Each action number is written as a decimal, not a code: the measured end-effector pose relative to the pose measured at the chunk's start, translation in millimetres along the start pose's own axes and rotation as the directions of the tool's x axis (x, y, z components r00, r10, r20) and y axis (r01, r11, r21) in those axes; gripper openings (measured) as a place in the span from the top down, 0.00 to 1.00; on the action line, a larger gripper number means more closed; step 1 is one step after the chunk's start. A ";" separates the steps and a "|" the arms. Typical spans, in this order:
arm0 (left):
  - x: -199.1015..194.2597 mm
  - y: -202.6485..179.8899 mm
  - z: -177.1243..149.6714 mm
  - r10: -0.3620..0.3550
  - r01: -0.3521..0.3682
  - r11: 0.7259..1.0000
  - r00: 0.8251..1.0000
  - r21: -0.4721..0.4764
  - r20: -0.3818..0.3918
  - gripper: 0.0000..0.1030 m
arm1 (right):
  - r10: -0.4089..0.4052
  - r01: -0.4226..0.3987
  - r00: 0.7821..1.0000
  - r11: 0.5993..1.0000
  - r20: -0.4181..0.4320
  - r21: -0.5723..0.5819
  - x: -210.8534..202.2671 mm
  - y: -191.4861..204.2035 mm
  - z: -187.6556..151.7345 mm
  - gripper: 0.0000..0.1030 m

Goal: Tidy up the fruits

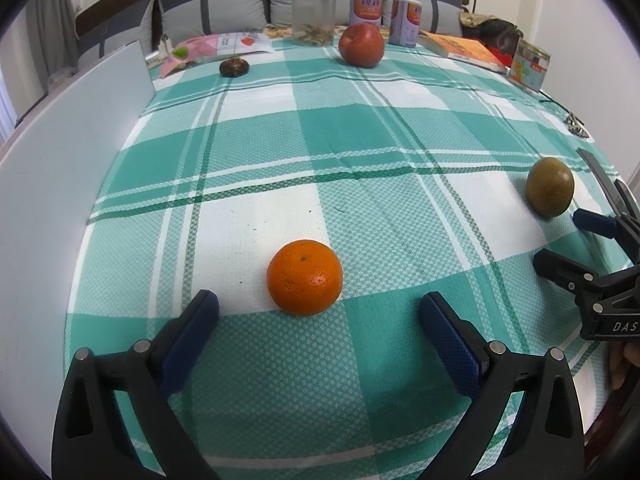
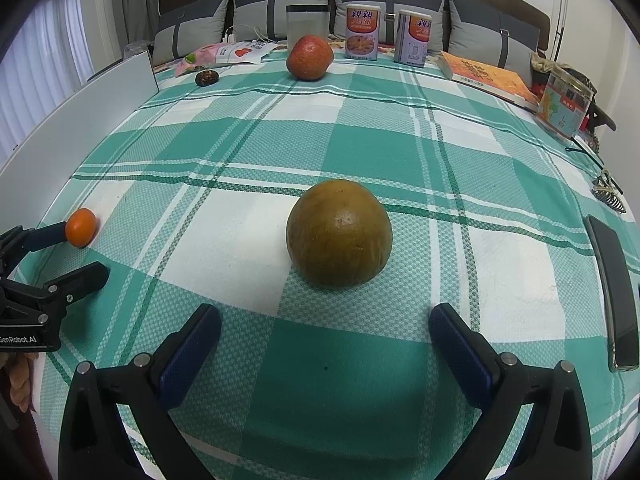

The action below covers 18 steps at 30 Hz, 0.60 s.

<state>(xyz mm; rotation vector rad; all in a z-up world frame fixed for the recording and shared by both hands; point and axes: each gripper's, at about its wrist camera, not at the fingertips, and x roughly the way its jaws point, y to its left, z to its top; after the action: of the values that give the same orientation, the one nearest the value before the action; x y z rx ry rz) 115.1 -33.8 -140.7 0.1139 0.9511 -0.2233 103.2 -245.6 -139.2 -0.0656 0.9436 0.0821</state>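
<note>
An orange [image 1: 304, 277] lies on the green checked cloth just ahead of my left gripper [image 1: 318, 312], which is open with nothing between its blue pads. A brown-green round fruit [image 2: 339, 233] rests just ahead of my right gripper [image 2: 325, 322], also open and empty. A red apple [image 1: 361, 44] [image 2: 309, 57] stands at the far side of the table, with a small dark fruit [image 1: 234, 67] [image 2: 206, 78] to its left. In the left wrist view the right gripper [image 1: 560, 240] shows beside the brown-green fruit [image 1: 549, 186]; in the right wrist view the left gripper [image 2: 82, 248] shows beside the orange [image 2: 81, 227].
A white board [image 1: 60, 184] stands along the table's left edge. At the back are a clear jar [image 1: 313, 17], two cans [image 2: 362, 31], a book [image 2: 490, 76] and a clear box [image 2: 564, 106]. A black phone [image 2: 614, 296] lies near the right edge. Sofa cushions sit behind.
</note>
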 end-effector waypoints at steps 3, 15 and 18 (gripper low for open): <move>0.9 0.4 0.6 -0.006 0.006 1.000 1.000 0.000 -0.001 0.01 | 0.000 0.000 1.000 1.000 0.000 0.000 -0.1 -0.1 -0.1 0.00; -17.4 30.9 20.1 -0.225 0.226 0.974 0.972 -0.004 -0.066 0.03 | 0.113 -0.110 0.993 0.992 -0.042 0.063 -14.6 -17.5 9.5 0.03; -12.4 16.7 27.3 -0.171 0.175 0.983 0.983 0.063 -0.073 0.12 | 0.133 -0.128 0.988 0.990 -0.074 0.066 -14.6 -22.5 33.0 0.06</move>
<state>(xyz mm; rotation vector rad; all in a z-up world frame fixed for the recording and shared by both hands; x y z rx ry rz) 133.8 -21.2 -114.7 0.1030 1.0216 -0.4154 123.4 -265.5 -107.6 0.0497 1.0273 0.1727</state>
